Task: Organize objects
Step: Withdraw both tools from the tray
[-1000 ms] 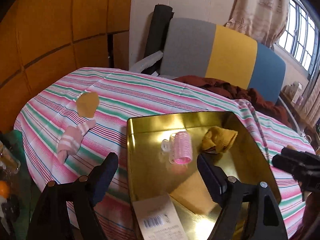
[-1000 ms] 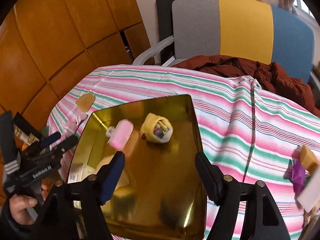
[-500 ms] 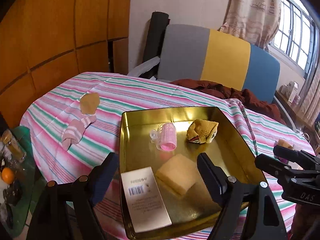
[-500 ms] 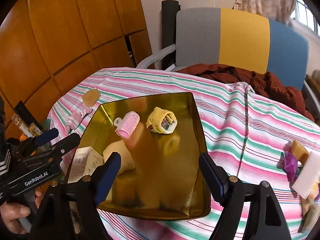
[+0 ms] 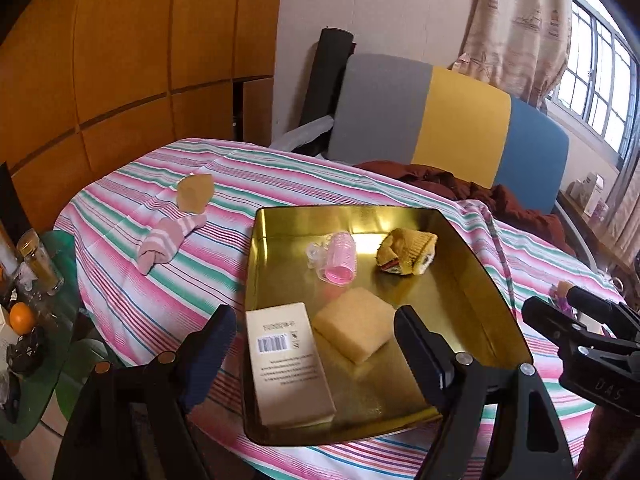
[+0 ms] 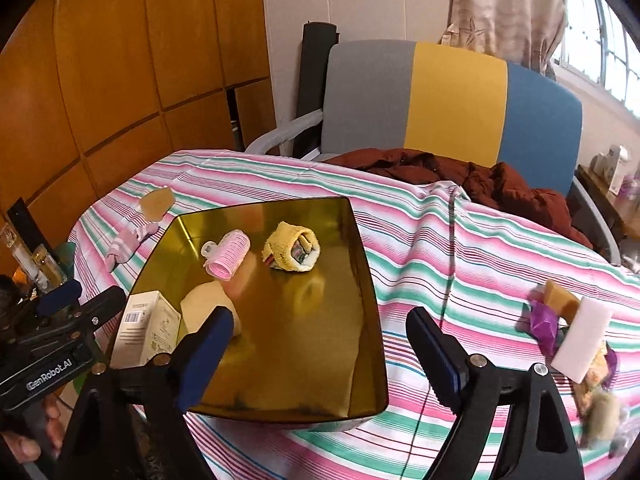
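A gold metal tray (image 5: 472,272) (image 6: 360,264) lies on the striped tablecloth. It holds a pink hair roller (image 5: 340,262) (image 6: 230,258), a rolled yellow sock (image 5: 406,250) (image 6: 290,250), a yellow sponge (image 5: 356,330) (image 6: 204,308) and a white box with a barcode (image 5: 288,360) (image 6: 146,330). My left gripper (image 5: 312,344) hangs open over the tray's near left part, nothing between its fingers. My right gripper (image 6: 320,342) hovers over the tray's near right edge with its jaws opening and empty.
A pink striped sock (image 5: 166,240) (image 6: 128,240) and a tan piece (image 5: 194,196) lie left of the tray. To the tray's right sit a white block (image 6: 582,338), purple wrappers (image 6: 542,322) and small bits. A chair with a brown jacket (image 6: 460,176) stands behind. Jars (image 5: 38,264) stand left.
Both grippers have drawn back from the table, so the whole tray with the box and sponge now shows. The right gripper's fingers stand wider apart.
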{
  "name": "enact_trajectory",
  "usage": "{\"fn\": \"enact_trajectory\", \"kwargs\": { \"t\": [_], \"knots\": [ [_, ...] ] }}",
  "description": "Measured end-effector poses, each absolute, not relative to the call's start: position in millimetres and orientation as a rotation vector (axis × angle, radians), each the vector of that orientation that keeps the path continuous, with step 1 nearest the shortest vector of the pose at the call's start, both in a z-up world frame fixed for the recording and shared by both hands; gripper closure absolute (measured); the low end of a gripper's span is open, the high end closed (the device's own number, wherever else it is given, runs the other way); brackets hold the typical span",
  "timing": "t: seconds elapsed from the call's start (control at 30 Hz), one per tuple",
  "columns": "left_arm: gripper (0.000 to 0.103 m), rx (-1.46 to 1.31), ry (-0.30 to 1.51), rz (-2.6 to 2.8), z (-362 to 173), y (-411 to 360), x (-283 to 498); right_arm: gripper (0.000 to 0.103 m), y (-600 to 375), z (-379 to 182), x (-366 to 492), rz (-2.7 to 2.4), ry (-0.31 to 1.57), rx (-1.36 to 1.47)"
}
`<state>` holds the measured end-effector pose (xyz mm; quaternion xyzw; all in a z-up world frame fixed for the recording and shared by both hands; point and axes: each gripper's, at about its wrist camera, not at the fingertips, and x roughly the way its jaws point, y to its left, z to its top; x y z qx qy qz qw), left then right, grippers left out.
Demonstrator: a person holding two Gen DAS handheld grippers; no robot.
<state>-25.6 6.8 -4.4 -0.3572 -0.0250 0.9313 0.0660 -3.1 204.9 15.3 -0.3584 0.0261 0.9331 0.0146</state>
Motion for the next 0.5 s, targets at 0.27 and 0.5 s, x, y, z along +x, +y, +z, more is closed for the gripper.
{"fn": "enact_trajectory", "kwargs": {
  "t": [0.27, 0.5],
  "knots": [
    [0.020, -1.099, -0.045, 2.771, -11.1, 18.0, -22.0, 0.013, 210.8, 7.8, 5.6, 2.883, 0.094, -1.116],
    [0.020, -1.090, -0.061, 2.760, -11.1, 18.9, -22.9, 0.013, 217.9, 2.5, 7.1, 2.858, 0.114, -1.124]
  ]
}}
